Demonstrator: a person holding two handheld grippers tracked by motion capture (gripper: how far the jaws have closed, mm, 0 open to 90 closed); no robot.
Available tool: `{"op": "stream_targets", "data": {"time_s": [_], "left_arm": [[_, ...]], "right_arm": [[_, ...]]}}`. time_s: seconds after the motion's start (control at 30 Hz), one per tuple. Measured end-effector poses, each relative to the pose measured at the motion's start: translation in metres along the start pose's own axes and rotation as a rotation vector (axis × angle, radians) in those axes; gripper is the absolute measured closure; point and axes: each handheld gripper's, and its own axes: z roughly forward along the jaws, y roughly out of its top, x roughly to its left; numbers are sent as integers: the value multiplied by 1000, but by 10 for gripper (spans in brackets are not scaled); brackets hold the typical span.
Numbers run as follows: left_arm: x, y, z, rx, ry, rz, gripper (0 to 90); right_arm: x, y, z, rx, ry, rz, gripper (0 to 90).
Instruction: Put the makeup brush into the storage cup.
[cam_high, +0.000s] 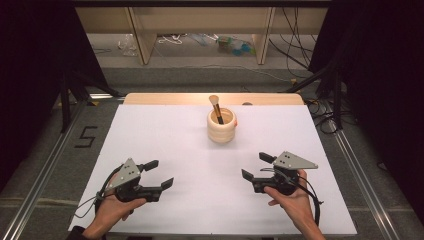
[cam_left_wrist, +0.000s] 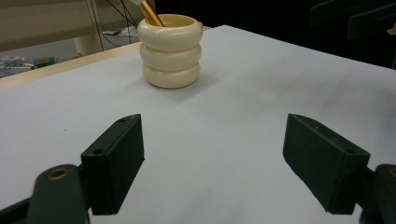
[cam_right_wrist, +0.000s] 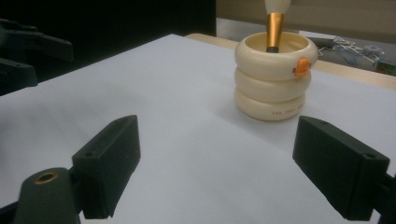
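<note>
Both grippers low at table's near edge, empty.
Left gripper (cam_high: 159, 173) and right gripper (cam_high: 254, 166): jaws wide apart, likely readied for the ribbed cup (cam_high: 221, 125) at twelve o'clock, brush (cam_high: 216, 108) leaning inside.

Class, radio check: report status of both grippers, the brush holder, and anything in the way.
Left gripper open, right gripper open, both empty, low over the white table. Brush upright in cream holder, untouched. Path between unobstructed.

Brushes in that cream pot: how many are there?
1. A single brush stands tilted in the pot at the far middle of the table, its bristles up. The pot's inside is partly hidden, so something short could lie unseen.
</note>
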Motion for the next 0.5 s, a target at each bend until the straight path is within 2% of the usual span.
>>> {"op": "stream_targets", "data": {"time_s": [0.13, 0.2, 0.3, 0.5], "left_arm": [[0, 0, 0, 1, -1, 7, 207], [0, 0, 0, 3, 0, 2, 207], [0, 0, 0, 1, 0, 3, 207], [0, -1, 1, 0, -6, 1, 207]], "right_arm": [[1, -2, -5, 7, -20, -19, 159], [2, -4, -6, -6, -21, -13, 160], [3, -6, -10, 14, -16, -15, 160], [6, -9, -13, 2, -16, -8, 160]]}}
